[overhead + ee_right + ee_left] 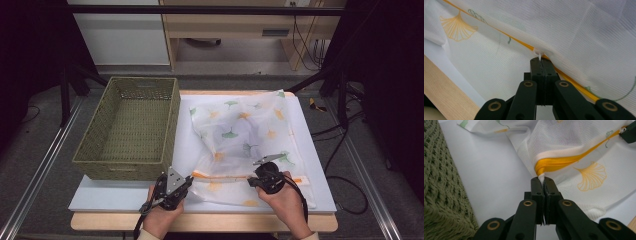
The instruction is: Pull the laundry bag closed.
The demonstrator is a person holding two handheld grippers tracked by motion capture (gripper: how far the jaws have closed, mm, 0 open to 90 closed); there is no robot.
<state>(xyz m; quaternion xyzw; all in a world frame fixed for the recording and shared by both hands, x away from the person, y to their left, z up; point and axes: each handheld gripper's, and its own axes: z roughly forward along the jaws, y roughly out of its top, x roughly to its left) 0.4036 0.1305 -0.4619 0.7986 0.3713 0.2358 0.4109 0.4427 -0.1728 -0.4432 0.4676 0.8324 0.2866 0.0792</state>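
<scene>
Mesh laundry bag (240,135), white with ginkgo-leaf print in yellow and green, lies spread on the white counter (320,185), reaching away from both hand-held grippers. Orange zipper (225,176) runs along its near part, between the two.

Left hand-held gripper (187,181): jaws together, clamped on the white fabric end of the bag just ahead of the zipper's end (541,176). Zipper tape bunches up right at the jaw tips, then stretches away up and to the right in the left gripper view.

Right hand-held gripper (252,181): jaws together, pinching the small white zipper pull (539,53). Zipper line passes straight across just beyond the tips.

Green woven basket (130,127) sits on the counter beyond and to the left of the left hand-held gripper, apart from the bag.
</scene>
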